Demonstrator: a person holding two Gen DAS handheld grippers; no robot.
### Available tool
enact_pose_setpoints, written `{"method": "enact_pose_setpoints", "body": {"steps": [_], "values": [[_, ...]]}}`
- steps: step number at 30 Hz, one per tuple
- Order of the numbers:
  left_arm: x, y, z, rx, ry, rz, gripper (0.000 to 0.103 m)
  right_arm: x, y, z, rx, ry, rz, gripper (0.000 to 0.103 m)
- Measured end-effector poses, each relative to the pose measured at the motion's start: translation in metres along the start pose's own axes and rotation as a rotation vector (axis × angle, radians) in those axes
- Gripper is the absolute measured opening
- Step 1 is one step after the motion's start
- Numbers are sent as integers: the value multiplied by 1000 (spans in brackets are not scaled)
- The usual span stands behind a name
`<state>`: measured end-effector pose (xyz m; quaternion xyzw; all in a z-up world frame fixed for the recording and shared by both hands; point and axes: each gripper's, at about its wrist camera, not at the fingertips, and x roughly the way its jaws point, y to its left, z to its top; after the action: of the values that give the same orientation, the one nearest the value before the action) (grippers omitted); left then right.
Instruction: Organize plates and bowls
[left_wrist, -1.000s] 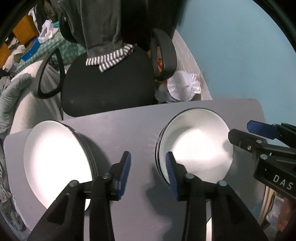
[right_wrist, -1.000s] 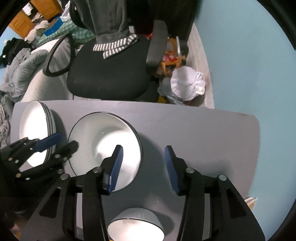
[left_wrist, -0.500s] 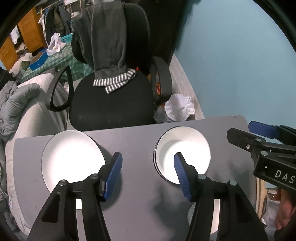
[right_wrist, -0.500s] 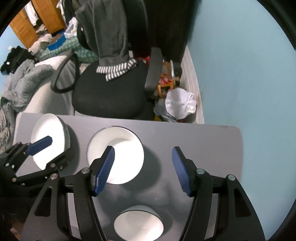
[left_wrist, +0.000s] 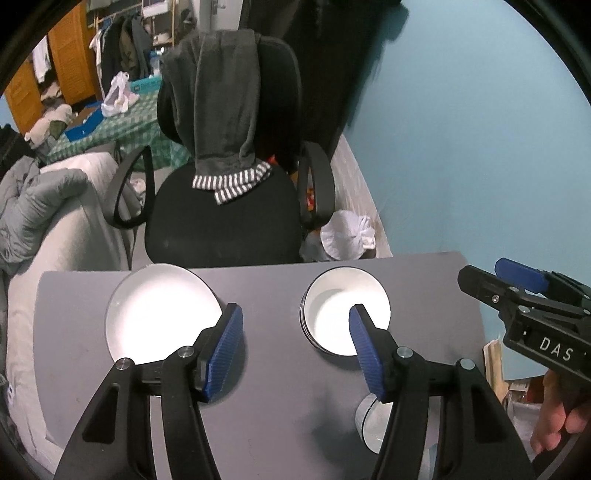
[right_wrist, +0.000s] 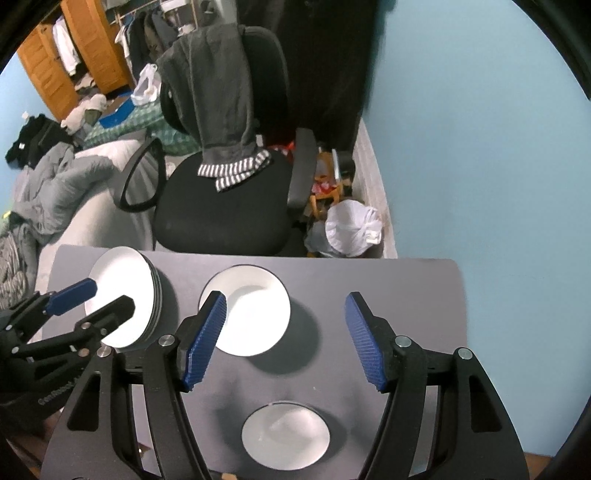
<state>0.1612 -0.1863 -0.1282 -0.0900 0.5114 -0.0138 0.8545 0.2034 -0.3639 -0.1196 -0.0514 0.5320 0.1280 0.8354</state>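
Spreading apart over the grey table (left_wrist: 280, 295), the blue-padded fingers (left_wrist: 224, 350) of the left gripper (left_wrist: 295, 350) have nothing between them, only bare tabletop below. The right gripper (right_wrist: 284, 339) does the same: its jaws are opening too, with its fingers (right_wrist: 362, 339) clear of everything and no dish between them.

Just beyond the left gripper's left finger lies a stack of white plates (left_wrist: 162, 310), near the table's far left part. By its right finger sits a stack of white, dark-rimmed bowls (left_wrist: 332, 310), partly covered by that finger in the left wrist view. A smaller white bowl (right_wrist: 285, 435) stands alone nearer the front edge (best seen from the right wrist, directly below the gap between its fingers). The three groups stand apart from one another.

From the right wrist, the left gripper hangs over the plates at the left; from the left wrist, the right gripper shows at the right edge, with a hand (left_wrist: 557, 417) on its handle.

Behind the table stands a black office chair (left_wrist: 221, 221) with a grey garment (left_wrist: 218, 110) draped over its back, a white bag (left_wrist: 347, 236) on the floor beside it, and a light blue wall (left_wrist: 461, 147) to the right.
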Motion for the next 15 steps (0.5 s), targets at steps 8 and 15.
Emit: {"method": "enact_pose_setpoints", "body": {"steps": [8,15], "values": [[-22,-8,-8,46,-37,-4,65,-26,0,-9,39,-42,-5,66],[-36,-17,-16,97,-54,-19,69,-40,1,-20,80,-62,-4,66]]}}
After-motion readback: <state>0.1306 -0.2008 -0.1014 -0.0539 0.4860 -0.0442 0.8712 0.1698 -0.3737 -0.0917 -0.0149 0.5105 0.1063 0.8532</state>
